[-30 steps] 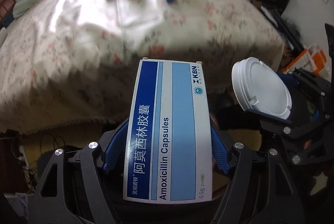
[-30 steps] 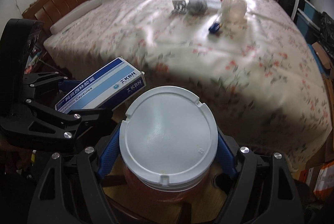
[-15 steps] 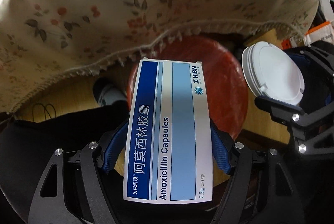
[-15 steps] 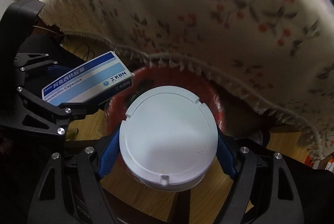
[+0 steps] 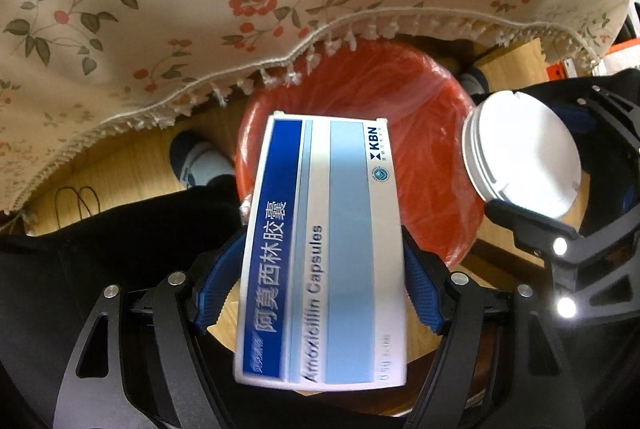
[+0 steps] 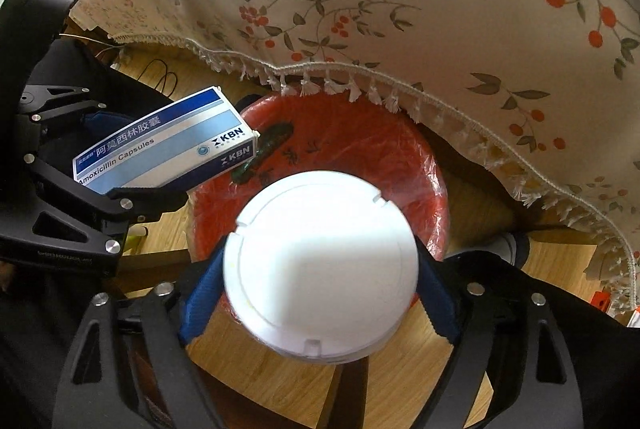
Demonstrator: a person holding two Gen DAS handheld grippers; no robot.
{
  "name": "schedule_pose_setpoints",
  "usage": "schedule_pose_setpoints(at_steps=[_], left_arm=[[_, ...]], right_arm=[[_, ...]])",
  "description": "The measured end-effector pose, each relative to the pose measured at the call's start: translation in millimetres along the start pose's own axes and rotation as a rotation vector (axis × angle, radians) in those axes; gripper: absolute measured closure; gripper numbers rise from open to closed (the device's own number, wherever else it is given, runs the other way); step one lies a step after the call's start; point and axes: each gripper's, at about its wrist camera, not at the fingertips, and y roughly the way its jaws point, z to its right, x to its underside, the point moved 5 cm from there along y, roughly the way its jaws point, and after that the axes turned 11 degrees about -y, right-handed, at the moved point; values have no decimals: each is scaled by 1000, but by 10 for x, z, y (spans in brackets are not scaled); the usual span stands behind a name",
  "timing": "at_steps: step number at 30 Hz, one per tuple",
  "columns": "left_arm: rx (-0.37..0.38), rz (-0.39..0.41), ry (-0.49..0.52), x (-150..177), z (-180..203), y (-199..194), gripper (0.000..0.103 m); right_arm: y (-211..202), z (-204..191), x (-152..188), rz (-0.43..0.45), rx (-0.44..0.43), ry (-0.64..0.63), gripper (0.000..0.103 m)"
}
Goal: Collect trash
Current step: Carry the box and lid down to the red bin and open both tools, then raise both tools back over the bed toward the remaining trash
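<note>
**Over the red bin: two items at the point of release**

Beside the bed, under the fringed hem of a cream floral bedspread (image 5: 168, 9), stands a round bin lined with a red plastic bag (image 5: 432, 133) on a wooden floor (image 6: 400, 369). Some dark scraps lie inside it, near the far wall.

Item 1. Flat white-and-blue cardboard medicine box printed "Amoxicillin Capsules" (image 5: 324, 249). Sits between the blue pads of the left gripper (image 5: 320, 269), long axis pointing away from the camera, far end over the bin's near rim. The jaws are opening; the box is still between them and looks slightly tilted and blurred, so the hold appears to be loosening.

Item 2. Round white plastic screw lid with notched rim (image 6: 320, 265). Sits face-up between the pads of the right gripper (image 6: 320, 281), over the near edge of the bin. These jaws are opening too, with the lid still between them; a gap is showing at the pads.

Also present: a person's dark trouser leg and a sock-clad foot (image 5: 196, 161) just left of the bin.

Handling note. Both items hang near the bin's rim, not its centre. Judged best: nudge each hand a little forward before the jaws clear, so box and lid fall inside and do not clip the rim. The long box may pivot as it drops; keeping it steeply nose-down should help.
</note>
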Motion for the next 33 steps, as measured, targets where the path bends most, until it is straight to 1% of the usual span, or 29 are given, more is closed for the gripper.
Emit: schedule_pose_setpoints(at_steps=[2,4,5,8,12,15,17,19,21,22,23,26,29,31,33], left_arm=[[2,-2,-1,-12,3,11,26],[-6,0,-4,-19,-2,12,21],[-6,1,-2,-21,-4,9,20],[-10,7,0,-22,-5,-1,20],[-25,21,-6,-28,-27,-37,20],[-45,48,-7,-41,-36,-115,19],[-62,97,-8,-74,-34,-254,19],[-70,155,1,-115,-20,-436,19],[-91,218,8,-162,-31,-633,19],[-99,253,12,-193,-31,-755,17],[-106,282,16,-225,-30,-868,13],[-129,371,33,-344,-13,-1222,9],[-163,432,48,-488,3,-1558,8],[-147,488,46,-595,9,-1796,6],[-133,530,32,-698,10,-1993,6]], right_arm=[[10,12,14,-7,6,1,11],[33,27,19,-11,6,1,10],[36,31,19,-12,7,2,9],[41,39,13,-14,12,2,6],[15,56,20,-14,28,10,5],[-84,73,7,-3,79,5,5],[-220,78,-28,24,116,1,5],[-448,99,-90,94,150,13,5],[-682,138,-156,157,162,40,5],[-817,166,-192,191,176,53,5],[-936,204,-233,218,196,63,5],[-1296,313,-347,298,236,90,5],[-1600,425,-478,356,252,128,5],[-1770,481,-564,387,253,150,5],[-1907,548,-624,393,269,166,5]])
